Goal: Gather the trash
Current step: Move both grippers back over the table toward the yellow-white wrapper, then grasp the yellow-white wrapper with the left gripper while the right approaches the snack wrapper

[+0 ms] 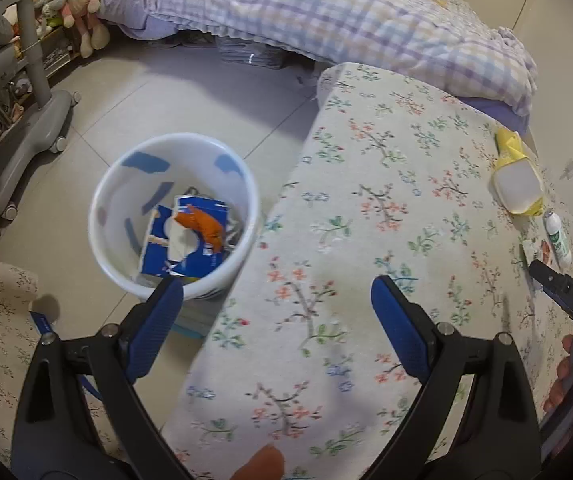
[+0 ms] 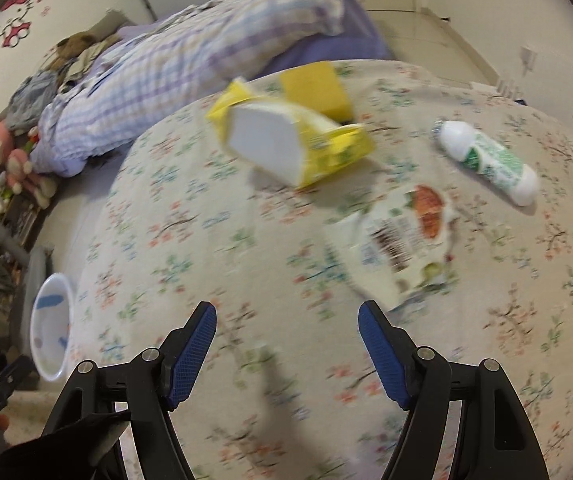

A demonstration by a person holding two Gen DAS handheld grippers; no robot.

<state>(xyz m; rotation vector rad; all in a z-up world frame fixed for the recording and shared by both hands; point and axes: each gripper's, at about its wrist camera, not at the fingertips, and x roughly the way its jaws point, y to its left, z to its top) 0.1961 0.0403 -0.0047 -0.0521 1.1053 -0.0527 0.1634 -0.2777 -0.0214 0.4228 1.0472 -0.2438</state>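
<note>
Both grippers, left [image 1: 276,300] and right [image 2: 286,320], stand apart, empty, over the floral cover [image 2: 206,220]. "DAS" shows on the right one. Wrapper [image 2: 406,236], its print blurred, lies just ahead; yellow pack [image 2: 290,144] and bottle [image 2: 486,160] lie beyond. Bin [image 1: 174,216] sits on open floor beside the cover's edge.

Tiled floor [image 1: 134,92], checked duvet [image 1: 326,20] (rumpled)

- the bed cover [image 2: 214,232] is matt woven cloth, flowery print
- bin [image 1: 106,200] just beside the cover looks like smooth glossy white plastic
- yellow pack [image 2: 326,148] on the cover is shiny plastic film
- white bottle [image 2: 486,160] near the pack, smooth plastic
- gripper pads [image 2: 194,344] are blue, dimpled and rubbery-looking
</note>
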